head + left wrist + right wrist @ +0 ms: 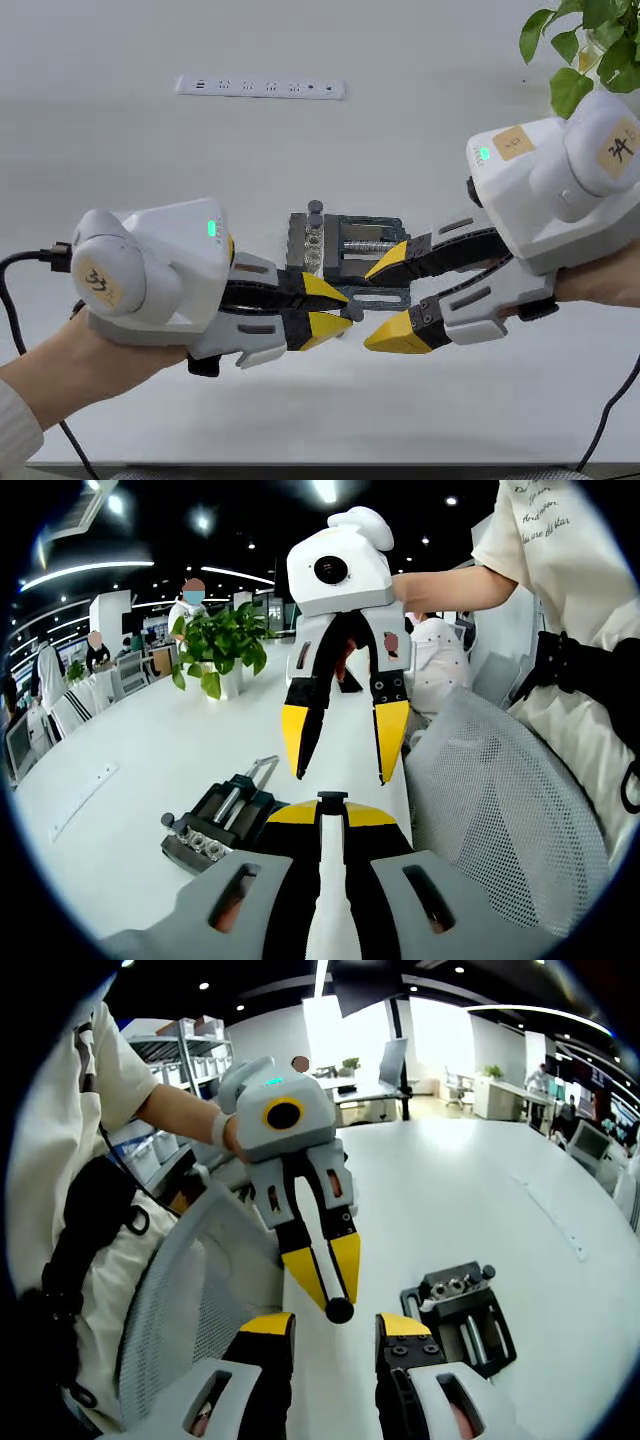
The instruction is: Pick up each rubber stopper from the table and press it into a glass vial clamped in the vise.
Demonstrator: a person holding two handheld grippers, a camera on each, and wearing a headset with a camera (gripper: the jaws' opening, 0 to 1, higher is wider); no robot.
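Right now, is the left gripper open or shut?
Shut: the left gripper pinches the dark rubber stopper between its yellow-tipped jaws.

no legible text (left gripper sticker scrawled).

Centre of table: vise, vials in its 9 o'clock end. power strip well behind at 12; plant at 2 o'clock. left hand-held gripper at 7 holding rubber stopper; right hand-held gripper at 4.

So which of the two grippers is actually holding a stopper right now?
The left gripper: its jaws are closed on a dark stopper at the tips. The right gripper is open, holding nothing.
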